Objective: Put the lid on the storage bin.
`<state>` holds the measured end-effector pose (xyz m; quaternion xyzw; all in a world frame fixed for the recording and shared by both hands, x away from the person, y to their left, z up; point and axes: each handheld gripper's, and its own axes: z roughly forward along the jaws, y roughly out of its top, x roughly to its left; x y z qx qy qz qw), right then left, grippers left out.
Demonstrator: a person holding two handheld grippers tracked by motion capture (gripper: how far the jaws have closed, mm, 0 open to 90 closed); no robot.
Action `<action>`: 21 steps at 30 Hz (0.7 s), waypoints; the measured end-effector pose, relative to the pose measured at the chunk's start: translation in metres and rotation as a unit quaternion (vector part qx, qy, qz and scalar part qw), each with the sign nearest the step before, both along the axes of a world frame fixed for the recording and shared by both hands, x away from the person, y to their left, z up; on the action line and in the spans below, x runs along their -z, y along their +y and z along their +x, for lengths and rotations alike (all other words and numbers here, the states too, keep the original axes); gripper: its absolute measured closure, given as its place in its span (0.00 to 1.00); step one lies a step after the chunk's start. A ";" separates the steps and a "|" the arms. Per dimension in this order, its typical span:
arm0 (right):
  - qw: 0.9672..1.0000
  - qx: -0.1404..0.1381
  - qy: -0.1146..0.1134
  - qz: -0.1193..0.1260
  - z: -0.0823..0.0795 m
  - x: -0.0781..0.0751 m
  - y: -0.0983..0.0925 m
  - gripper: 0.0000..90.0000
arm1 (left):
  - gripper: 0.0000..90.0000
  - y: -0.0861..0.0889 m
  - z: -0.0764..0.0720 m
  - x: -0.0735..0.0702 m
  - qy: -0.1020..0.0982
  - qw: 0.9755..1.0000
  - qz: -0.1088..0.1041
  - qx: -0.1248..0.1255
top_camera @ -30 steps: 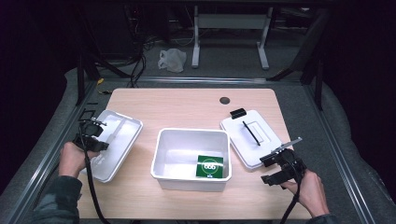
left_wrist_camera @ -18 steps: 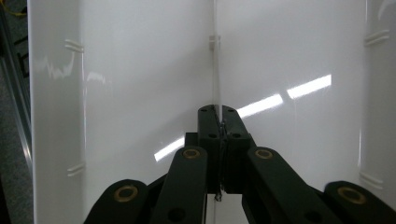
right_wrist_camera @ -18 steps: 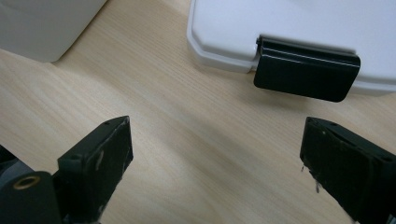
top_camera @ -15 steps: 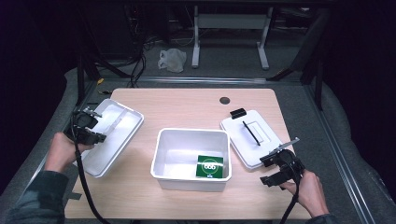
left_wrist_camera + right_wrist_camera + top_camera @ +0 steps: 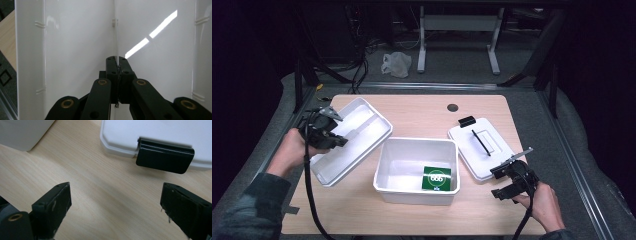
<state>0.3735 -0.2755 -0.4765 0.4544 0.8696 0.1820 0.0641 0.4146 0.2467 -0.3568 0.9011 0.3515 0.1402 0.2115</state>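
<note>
left tool [image 5: 328, 131] clenched on tray [image 5: 354, 137] divider, lifting and tilting its left edge off tabletop [image 5: 422, 112] | right tool [image 5: 511, 181] released, idling near lid [image 5: 484, 145] | likely heading for bin [image 5: 417, 170]

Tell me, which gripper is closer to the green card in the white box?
Right. The right gripper sits just beside the white box holding the green card; the left gripper is farther, gripping the tray.

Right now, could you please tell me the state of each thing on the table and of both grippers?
White tray: lifted and tilted, gripped by its divider.
Left gripper: shut on the divider.
Right gripper: open, holding nothing.
White bin: uncovered, green card inside.
Lid: off, flat on the table.
</note>
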 end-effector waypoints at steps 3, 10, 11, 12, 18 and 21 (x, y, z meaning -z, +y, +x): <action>1.000 -0.001 0.001 -0.001 0.000 0.000 0.000 0.11 | 0.99 -0.011 0.001 -0.001 -0.002 1.000 0.008 0.017; 1.000 -0.001 0.002 0.000 -0.001 0.000 0.000 0.11 | 0.99 -0.044 0.005 -0.003 -0.002 0.997 0.026 0.070; 1.000 -0.001 0.002 -0.001 -0.001 0.000 0.000 0.11 | 0.99 -0.047 0.006 -0.003 0.004 0.997 0.026 0.077; 1.000 0.000 0.003 -0.001 -0.001 0.000 0.000 0.11 | 0.99 -0.052 0.006 -0.004 0.009 0.996 0.032 0.084; 1.000 0.001 0.004 -0.002 -0.001 0.000 0.000 0.11 | 0.99 -0.072 0.008 -0.001 0.005 0.988 0.034 0.150; 1.000 0.000 0.005 -0.002 0.000 0.001 0.000 0.11 | 0.99 -0.078 0.008 0.000 0.008 0.984 0.037 0.176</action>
